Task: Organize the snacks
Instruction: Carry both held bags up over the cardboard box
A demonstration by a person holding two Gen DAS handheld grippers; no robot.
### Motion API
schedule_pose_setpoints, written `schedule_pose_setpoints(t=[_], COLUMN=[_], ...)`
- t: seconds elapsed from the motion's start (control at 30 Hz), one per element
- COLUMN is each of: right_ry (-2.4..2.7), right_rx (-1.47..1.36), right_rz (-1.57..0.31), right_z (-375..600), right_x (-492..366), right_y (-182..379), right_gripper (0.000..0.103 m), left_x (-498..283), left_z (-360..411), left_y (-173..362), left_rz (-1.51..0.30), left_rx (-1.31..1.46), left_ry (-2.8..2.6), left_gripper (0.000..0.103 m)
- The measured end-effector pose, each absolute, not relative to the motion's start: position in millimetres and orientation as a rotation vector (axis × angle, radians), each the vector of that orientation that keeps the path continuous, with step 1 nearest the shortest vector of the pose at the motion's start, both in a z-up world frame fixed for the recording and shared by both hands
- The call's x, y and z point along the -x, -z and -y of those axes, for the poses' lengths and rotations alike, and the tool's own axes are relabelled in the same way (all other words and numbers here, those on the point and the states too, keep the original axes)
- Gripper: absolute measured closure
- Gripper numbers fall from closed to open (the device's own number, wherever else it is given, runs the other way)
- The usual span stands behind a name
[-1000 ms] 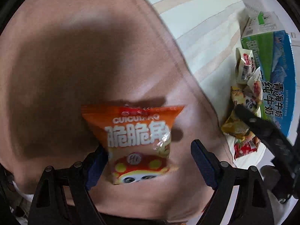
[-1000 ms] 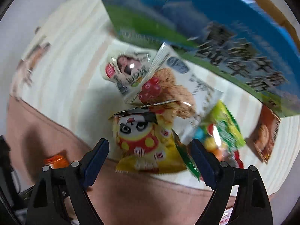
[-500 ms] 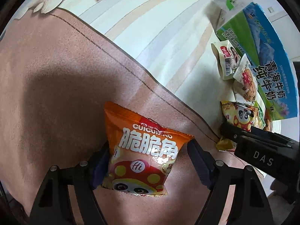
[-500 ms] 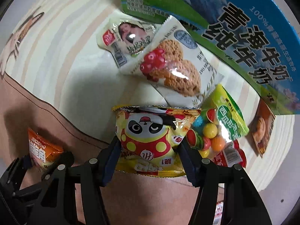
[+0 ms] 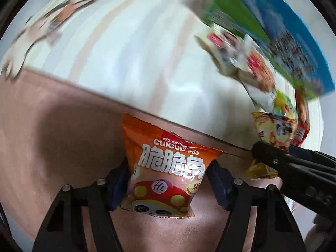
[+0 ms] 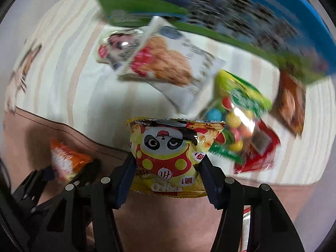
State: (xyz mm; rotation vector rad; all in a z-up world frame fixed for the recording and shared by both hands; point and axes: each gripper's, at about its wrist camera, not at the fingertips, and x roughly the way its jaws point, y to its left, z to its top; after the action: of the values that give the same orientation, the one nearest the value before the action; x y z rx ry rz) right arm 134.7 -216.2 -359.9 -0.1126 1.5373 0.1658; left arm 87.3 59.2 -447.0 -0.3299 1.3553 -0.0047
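Observation:
An orange snack bag (image 5: 166, 147) with white lettering sits between the blue pads of my left gripper (image 5: 168, 174). The jaws are closing and the pads press its sides, above a pink-brown cloth (image 5: 52, 136). My right gripper (image 6: 168, 163) is shut on a yellow panda snack bag (image 6: 168, 142), held at the line where the pink cloth meets the striped cream surface (image 6: 73, 73). In the right wrist view the orange bag (image 6: 65, 159) and left gripper (image 6: 71, 168) show at lower left. In the left wrist view the yellow bag (image 5: 271, 130) appears at the right with a right gripper finger (image 5: 273, 153) on it.
A blue and green milk carton box (image 6: 231, 14) stands at the back. In front of it lie a white cookie packet (image 6: 168, 67), a green candy bag (image 6: 237, 109), a red packet (image 6: 258, 155) and a brown packet (image 6: 292, 103). A cat print (image 5: 42, 27) marks the cream surface's left.
Both grippers went from open around their bags to pressing on them. The left view rolled and the orange bag rose off the cloth. The right gripper carried the yellow bag away from the pile.

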Motion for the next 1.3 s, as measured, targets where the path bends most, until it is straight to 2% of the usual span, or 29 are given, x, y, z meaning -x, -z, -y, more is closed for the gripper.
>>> schedule_pose_setpoints(t=[0.2, 0.5, 0.67, 0.73, 0.77, 0.8, 0.9, 1.1, 1.3], right_ry=[-0.147, -0.145, -0.149, -0.158, -0.162, -0.166, -0.187, -0.269, -0.348], right_rx=[-0.146, -0.242, -0.268, -0.253, -0.242, -0.233, -0.223, -0.301, -0.368], right_rz=[-1.544, -1.541, -1.602, -1.600, -1.593, -1.579, -1.556, -1.477, -1.305], right_z=[277, 319, 318, 317, 315, 314, 312, 321, 342], right_x=[-118, -93, -91, -91, -90, -90, -85, -82, -118], right_y=[358, 360, 378, 381, 382, 382, 376, 327, 238], right_gripper=[0.041, 0.041, 0.036, 0.036, 0.036, 0.037, 0.043, 0.045, 0.045], left_x=[-92, -103, -111, -116, -116, -116, -114, -115, -154], left_z=[-50, -106, -88, -71, -66, -59, -46, -33, -14], left_y=[449, 462, 462, 460, 458, 456, 448, 407, 316], left_rz=[-1.403, -1.515, -1.553, -1.553, -1.550, -1.545, -1.539, -1.503, -1.360], left_rx=[0.237, 0.554, 0.374, 0.284, 0.246, 0.202, 0.204, 0.276, 0.318], left_ry=[0.049, 0.105, 0.099, 0.070, 0.056, 0.046, 0.050, 0.099, 0.212], left_gripper=[0.041, 0.039, 0.036, 0.039, 0.044, 0.052, 0.054, 0.055, 0.055])
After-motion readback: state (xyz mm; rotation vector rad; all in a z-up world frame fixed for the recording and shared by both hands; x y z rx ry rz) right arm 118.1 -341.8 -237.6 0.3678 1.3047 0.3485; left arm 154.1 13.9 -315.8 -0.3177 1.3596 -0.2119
